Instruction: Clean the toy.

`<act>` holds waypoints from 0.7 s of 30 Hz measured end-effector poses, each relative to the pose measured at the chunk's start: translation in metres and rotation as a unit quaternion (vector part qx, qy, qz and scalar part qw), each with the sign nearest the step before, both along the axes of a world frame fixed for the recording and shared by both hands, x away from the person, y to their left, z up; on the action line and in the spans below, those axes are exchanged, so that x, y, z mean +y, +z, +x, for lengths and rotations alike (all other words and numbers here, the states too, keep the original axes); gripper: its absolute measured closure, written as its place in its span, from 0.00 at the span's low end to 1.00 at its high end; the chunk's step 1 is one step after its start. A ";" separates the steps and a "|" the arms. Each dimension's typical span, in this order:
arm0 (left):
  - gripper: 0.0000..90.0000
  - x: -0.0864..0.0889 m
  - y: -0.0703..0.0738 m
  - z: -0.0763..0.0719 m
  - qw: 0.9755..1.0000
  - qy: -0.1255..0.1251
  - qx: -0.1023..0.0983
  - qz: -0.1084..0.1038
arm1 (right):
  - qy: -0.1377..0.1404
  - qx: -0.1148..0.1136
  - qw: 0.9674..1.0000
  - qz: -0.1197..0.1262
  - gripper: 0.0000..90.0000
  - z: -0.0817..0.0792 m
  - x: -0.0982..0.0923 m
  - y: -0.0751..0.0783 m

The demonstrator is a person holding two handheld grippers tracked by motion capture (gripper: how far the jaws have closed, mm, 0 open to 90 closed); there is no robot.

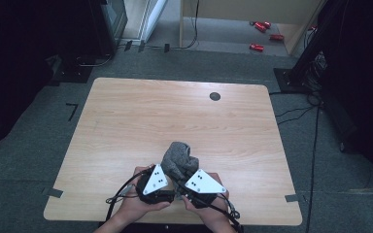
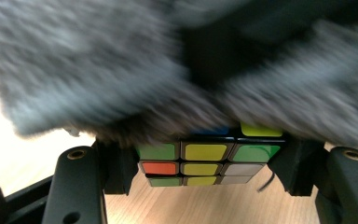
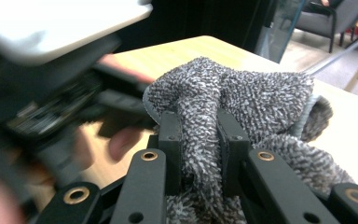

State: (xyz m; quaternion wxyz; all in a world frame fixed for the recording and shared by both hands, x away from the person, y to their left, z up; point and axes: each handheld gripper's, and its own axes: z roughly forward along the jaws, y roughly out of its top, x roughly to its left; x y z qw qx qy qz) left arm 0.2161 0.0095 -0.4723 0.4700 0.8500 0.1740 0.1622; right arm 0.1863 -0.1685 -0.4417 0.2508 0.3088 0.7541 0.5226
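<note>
Left gripper [image 2: 205, 163] jaws clamp cube [image 2: 205, 163], right gripper [image 3: 200, 154] jaws pinch cloth [image 3: 242, 98]; tugging cloth may dislodge cube.

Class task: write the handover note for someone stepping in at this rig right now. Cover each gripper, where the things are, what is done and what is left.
Left gripper: shut on the puzzle cube, held above the table.
Right gripper: shut on a fold of the grey cloth.
Cloth drapes over the cube's top; the cube's front face is bare.
Done: both things gripped, near the table's front edge.
Left: probably finishing the wrap or wipe; unclear which.
</note>
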 end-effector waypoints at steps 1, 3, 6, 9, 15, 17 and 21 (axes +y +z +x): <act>0.38 0.001 0.001 0.001 1.000 0.002 0.000 0.000 | -0.008 0.004 1.000 0.008 0.85 0.002 -0.004 0.001; 0.38 0.008 0.002 0.006 1.000 0.014 0.009 -0.009 | -0.029 0.008 0.999 0.018 0.85 0.005 -0.012 0.002; 0.38 0.012 0.003 0.011 0.999 0.032 0.024 -0.020 | -0.032 0.003 0.999 0.015 0.85 0.003 -0.012 0.002; 0.38 0.000 0.001 0.001 1.000 0.021 -0.003 0.002 | 0.003 -0.018 1.000 -0.012 0.85 -0.005 0.003 -0.001; 0.38 0.007 0.001 0.007 1.000 0.029 0.002 -0.006 | -0.032 0.002 0.999 0.012 0.85 0.004 -0.010 0.001; 0.38 0.013 0.002 0.012 0.999 0.043 0.013 -0.018 | -0.038 0.004 0.999 0.013 0.85 0.005 -0.014 0.001; 0.38 0.007 0.003 0.003 0.999 0.029 -0.011 -0.010 | 0.008 -0.015 1.000 0.004 0.85 -0.005 0.002 0.000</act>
